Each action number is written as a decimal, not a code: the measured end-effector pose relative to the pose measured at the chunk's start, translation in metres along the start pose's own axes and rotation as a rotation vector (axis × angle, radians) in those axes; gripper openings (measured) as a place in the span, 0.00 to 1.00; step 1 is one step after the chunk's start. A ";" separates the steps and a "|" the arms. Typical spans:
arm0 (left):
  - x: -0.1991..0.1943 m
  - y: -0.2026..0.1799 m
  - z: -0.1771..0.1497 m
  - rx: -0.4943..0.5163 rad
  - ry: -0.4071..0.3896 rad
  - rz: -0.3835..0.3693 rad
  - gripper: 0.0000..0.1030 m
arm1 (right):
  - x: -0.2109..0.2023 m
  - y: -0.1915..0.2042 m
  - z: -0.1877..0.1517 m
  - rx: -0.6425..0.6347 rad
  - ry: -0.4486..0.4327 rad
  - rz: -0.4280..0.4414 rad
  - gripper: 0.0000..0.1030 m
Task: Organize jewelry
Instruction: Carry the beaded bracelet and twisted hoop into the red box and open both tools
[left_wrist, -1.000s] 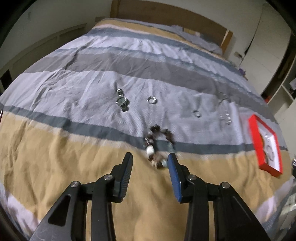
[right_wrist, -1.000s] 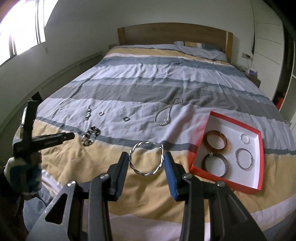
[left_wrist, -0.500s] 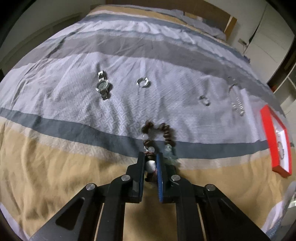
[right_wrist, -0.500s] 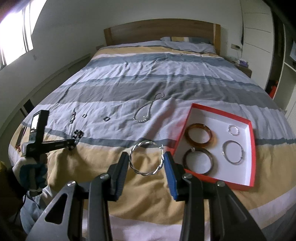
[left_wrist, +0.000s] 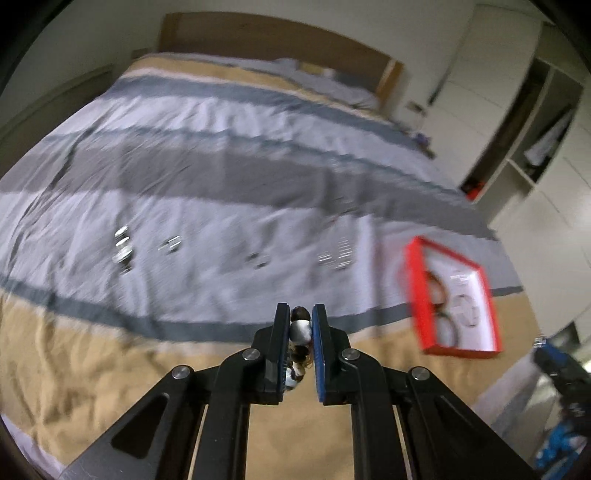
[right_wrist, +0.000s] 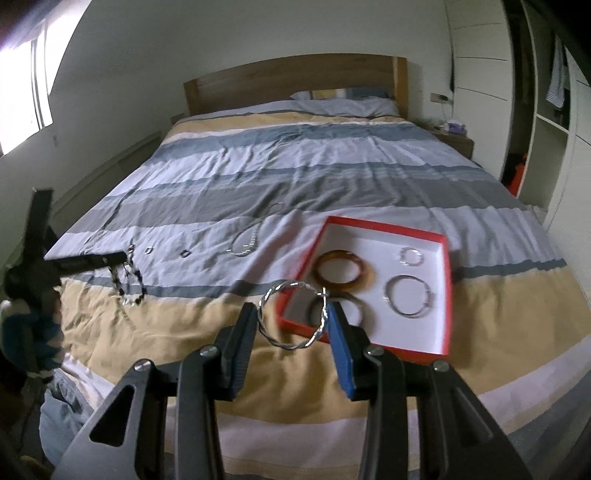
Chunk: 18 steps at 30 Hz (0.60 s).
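Note:
My left gripper is shut on a beaded bracelet of brown and white beads and holds it above the bed; from the right wrist view the bracelet hangs from that gripper. My right gripper is shut on a twisted silver bangle, held over the near left corner of the red box. The box's white inside holds an amber bangle, a dark bangle, a large silver hoop and a small ring. The box also shows in the left wrist view.
On the striped duvet lie a watch, two small rings and a silver chain. A wooden headboard stands at the far end, and a wardrobe on the right.
My left gripper has lifted the beaded bracelet off the duvet and swung right. My right gripper has moved the silver bangle right, over the box's corner.

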<state>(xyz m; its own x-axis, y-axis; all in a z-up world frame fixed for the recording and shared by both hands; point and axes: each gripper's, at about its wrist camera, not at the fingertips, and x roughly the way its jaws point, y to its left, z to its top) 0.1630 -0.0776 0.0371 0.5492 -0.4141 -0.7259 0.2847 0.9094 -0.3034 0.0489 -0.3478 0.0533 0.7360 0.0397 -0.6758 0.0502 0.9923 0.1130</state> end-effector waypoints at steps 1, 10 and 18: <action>0.000 -0.013 0.004 0.016 -0.004 -0.019 0.11 | 0.000 -0.004 0.000 0.003 0.001 -0.007 0.35; 0.043 -0.119 0.026 0.149 0.051 -0.182 0.11 | 0.036 -0.074 0.004 0.054 0.050 -0.055 0.36; 0.134 -0.196 0.043 0.251 0.118 -0.190 0.11 | 0.104 -0.116 0.038 0.048 0.083 -0.053 0.36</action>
<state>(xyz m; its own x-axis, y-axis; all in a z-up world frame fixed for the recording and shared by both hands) 0.2144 -0.3128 0.0258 0.3769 -0.5545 -0.7420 0.5659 0.7720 -0.2895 0.1455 -0.4632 -0.0028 0.6730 -0.0016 -0.7396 0.1220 0.9865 0.1088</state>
